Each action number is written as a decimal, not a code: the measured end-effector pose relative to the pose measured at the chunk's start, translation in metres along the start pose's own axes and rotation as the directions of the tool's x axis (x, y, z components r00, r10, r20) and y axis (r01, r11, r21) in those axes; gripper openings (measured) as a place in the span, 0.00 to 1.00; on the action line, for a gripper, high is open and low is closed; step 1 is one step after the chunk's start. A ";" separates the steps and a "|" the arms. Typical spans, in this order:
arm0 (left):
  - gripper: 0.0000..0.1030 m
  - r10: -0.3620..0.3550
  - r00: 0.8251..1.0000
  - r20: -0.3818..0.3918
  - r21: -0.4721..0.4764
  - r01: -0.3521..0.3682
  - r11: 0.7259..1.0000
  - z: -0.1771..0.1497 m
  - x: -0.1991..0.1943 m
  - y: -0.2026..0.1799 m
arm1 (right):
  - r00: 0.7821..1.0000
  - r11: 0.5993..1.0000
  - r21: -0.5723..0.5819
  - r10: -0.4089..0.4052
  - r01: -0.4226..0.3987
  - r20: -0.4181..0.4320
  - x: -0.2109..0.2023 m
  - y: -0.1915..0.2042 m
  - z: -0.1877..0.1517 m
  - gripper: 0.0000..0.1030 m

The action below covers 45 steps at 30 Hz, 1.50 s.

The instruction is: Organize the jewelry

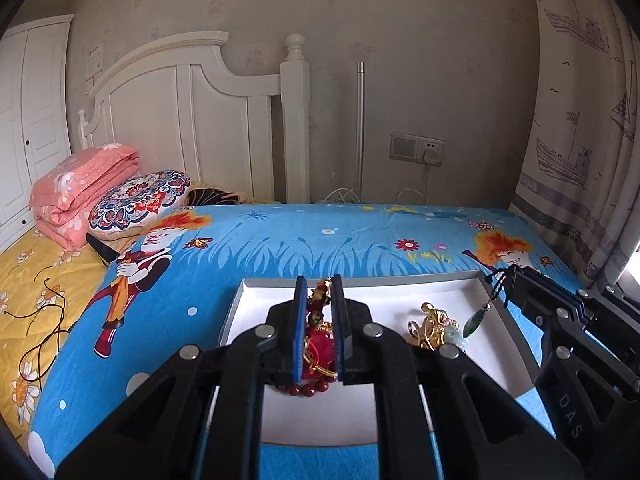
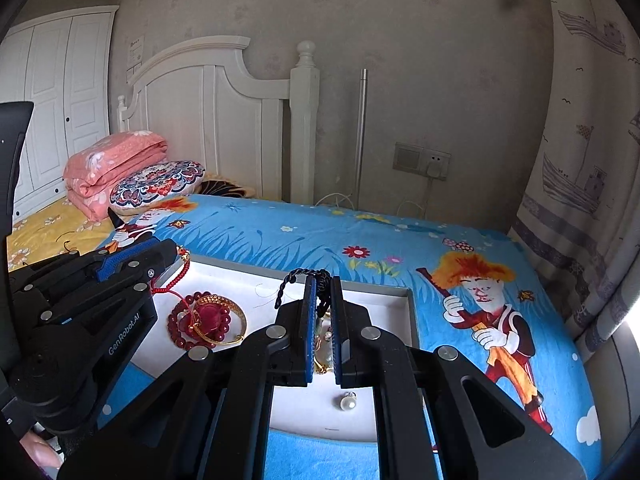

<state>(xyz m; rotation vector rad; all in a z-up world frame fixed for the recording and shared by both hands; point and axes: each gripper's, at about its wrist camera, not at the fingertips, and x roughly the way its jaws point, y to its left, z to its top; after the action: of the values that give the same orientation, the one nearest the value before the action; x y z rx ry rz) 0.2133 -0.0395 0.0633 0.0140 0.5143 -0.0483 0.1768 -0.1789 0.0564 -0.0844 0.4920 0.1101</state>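
A shallow white tray point(image 1: 280, 412) lies on the blue bed sheet; it also shows in the right wrist view point(image 2: 384, 300). My left gripper point(image 1: 319, 284) is shut on a red braided cord bracelet point(image 2: 180, 276) and holds it over the tray's left part. Below lie a red bead bracelet point(image 2: 200, 320) and a gold bangle point(image 2: 236, 312). My right gripper point(image 2: 324, 280) is shut on a dark braided cord point(image 2: 292, 280). A green pendant point(image 1: 472, 322) hangs from the cord above gold jewelry point(image 1: 430, 326). A pearl earring point(image 2: 346, 402) lies near the tray's front.
The blue cartoon sheet point(image 2: 400, 248) covers the bed. A folded pink quilt point(image 1: 84, 188) and a patterned pillow point(image 1: 140, 198) lie at the headboard. A brown cord point(image 1: 44, 336) lies on the yellow sheet. A curtain point(image 1: 580, 120) hangs at the right.
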 end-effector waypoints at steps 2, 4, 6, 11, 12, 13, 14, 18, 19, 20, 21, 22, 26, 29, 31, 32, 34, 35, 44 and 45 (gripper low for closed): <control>0.11 0.005 1.000 -0.006 -0.002 -0.005 1.000 0.007 0.008 -0.001 | 1.000 1.000 -0.005 -0.008 0.008 -0.009 0.008 0.000 0.002 0.07; 0.11 0.012 1.000 -0.011 0.000 -0.012 1.000 0.010 0.015 -0.002 | 1.000 1.000 -0.001 -0.015 0.015 -0.023 0.015 -0.002 0.001 0.07; 0.11 0.015 1.000 -0.020 -0.001 -0.015 1.000 0.010 0.022 -0.003 | 0.999 1.000 0.008 -0.019 0.019 -0.042 0.023 -0.003 -0.002 0.07; 0.11 -0.004 0.998 -0.060 -0.017 0.003 1.000 -0.003 0.039 -0.006 | 0.996 1.000 0.014 -0.025 0.026 -0.088 0.038 -0.005 -0.018 0.07; 0.11 -0.003 0.998 -0.070 -0.015 0.002 1.000 -0.007 0.043 -0.007 | 0.995 1.000 0.013 -0.026 0.027 -0.098 0.041 -0.004 -0.022 0.07; 0.11 -0.001 0.997 -0.080 -0.012 0.000 1.000 -0.011 0.047 -0.008 | 0.993 1.000 0.011 -0.025 0.027 -0.111 0.044 -0.004 -0.026 0.07; 0.12 -0.004 0.996 -0.092 -0.011 0.003 1.000 -0.015 0.051 -0.009 | 0.991 1.000 0.008 -0.022 0.023 -0.129 0.048 -0.003 -0.030 0.07; 0.39 -0.016 0.991 -0.129 -0.016 0.014 1.000 -0.030 0.062 -0.006 | 0.982 0.999 -0.010 -0.041 0.040 -0.186 0.060 -0.003 -0.042 0.17; 0.44 -0.011 0.992 -0.126 -0.016 0.009 1.000 -0.031 0.062 -0.006 | 0.980 0.999 0.000 -0.031 0.032 -0.198 0.061 -0.005 -0.044 0.28; 0.50 -0.004 0.992 -0.123 -0.014 0.002 1.000 -0.033 0.062 -0.005 | 0.980 1.000 0.014 -0.022 0.026 -0.197 0.061 -0.007 -0.044 0.34; 0.53 0.001 0.993 -0.122 -0.013 -0.003 1.000 -0.034 0.062 -0.004 | 0.982 0.999 0.022 -0.023 0.027 -0.189 0.060 -0.008 -0.044 0.45; 0.54 0.004 0.992 -0.122 -0.014 -0.006 1.000 -0.035 0.062 -0.003 | 0.983 0.999 0.024 -0.025 0.029 -0.182 0.058 -0.009 -0.044 0.46; 0.60 0.017 0.993 -0.115 -0.026 -0.020 0.999 -0.035 0.059 0.002 | 0.984 1.000 0.008 -0.024 0.026 -0.177 0.055 -0.006 -0.044 0.46; 0.71 0.031 0.995 -0.098 -0.035 -0.034 0.999 -0.033 0.052 0.006 | 0.984 1.000 0.009 -0.020 0.022 -0.178 0.054 -0.004 -0.045 0.47; 0.80 0.047 0.996 -0.079 -0.027 -0.050 0.998 -0.033 0.045 0.006 | 0.984 1.000 0.011 -0.023 0.026 -0.175 0.052 -0.003 -0.046 0.53; 0.84 0.060 0.996 -0.064 -0.019 -0.062 0.998 -0.032 0.041 0.006 | 0.985 1.000 0.011 -0.027 0.029 -0.172 0.051 -0.002 -0.046 0.54; 0.87 0.076 0.997 -0.031 -0.008 -0.076 0.997 -0.031 0.032 0.005 | 0.986 0.999 0.011 -0.032 0.034 -0.165 0.048 0.000 -0.047 0.59; 0.91 0.077 0.997 -0.018 -0.003 -0.077 0.997 -0.030 0.027 0.005 | 0.986 0.999 0.011 -0.035 0.037 -0.163 0.047 0.002 -0.047 0.61; 0.95 0.112 0.992 0.065 0.026 -0.114 0.993 -0.034 -0.009 0.010 | 0.983 0.994 0.021 -0.100 0.105 -0.157 0.028 0.005 -0.049 0.76; 0.95 0.110 0.992 0.064 0.026 -0.112 0.993 -0.035 -0.013 0.011 | 0.982 0.993 0.023 -0.107 0.112 -0.156 0.024 0.004 -0.049 0.78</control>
<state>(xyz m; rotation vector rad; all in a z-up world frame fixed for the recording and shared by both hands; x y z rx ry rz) 0.1855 -0.0268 0.0390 0.0702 0.4495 0.0527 0.1747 -0.1780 0.0013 -0.0892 0.6423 -0.0122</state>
